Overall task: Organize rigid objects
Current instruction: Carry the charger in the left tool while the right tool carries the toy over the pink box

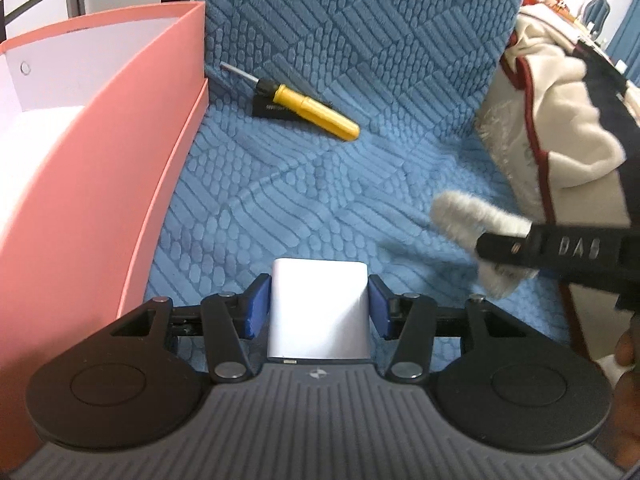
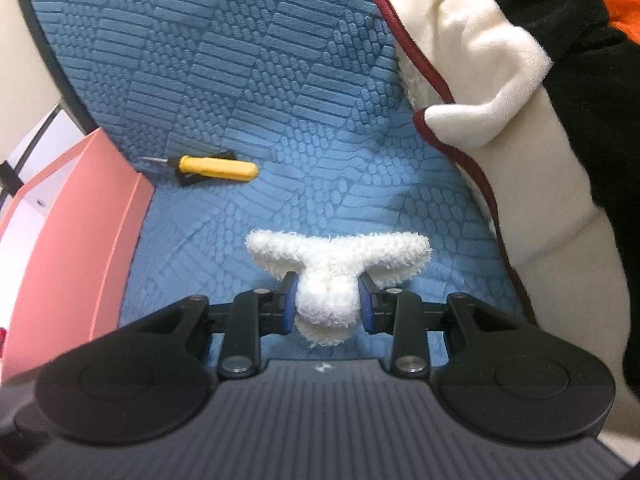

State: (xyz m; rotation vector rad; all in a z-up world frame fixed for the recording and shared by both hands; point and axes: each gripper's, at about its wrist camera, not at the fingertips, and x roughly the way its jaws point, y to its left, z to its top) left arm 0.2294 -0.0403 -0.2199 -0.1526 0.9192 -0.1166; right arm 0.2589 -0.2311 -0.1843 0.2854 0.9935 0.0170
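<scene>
The left gripper [image 1: 319, 307] points steeply down at the blue quilted cover [image 1: 320, 184], its 2 blue pads pressed against the sides of a white rectangular block [image 1: 319, 312] at the lower centre of the left wrist view. The right gripper [image 2: 327, 304] is angled down much the same way, its jaws narrowed onto a fluffy white cloth piece [image 2: 332, 276] that spreads sideways beyond the fingers; in the left view that same gripper enters from the right edge, where the raised letters "DAS" can be read on its black body.

A pink box [image 1: 120, 152] with a white interior stands along the left edge of both views, its wall just beside the left gripper. A yellow-handled screwdriver [image 1: 316, 114] lies on a small black item [image 1: 276, 112] near the box's far corner, well apart from both grippers. A cream blanket with dark red trim [image 2: 480, 92] crowds the right side. Between box and blanket the cover lies open.
</scene>
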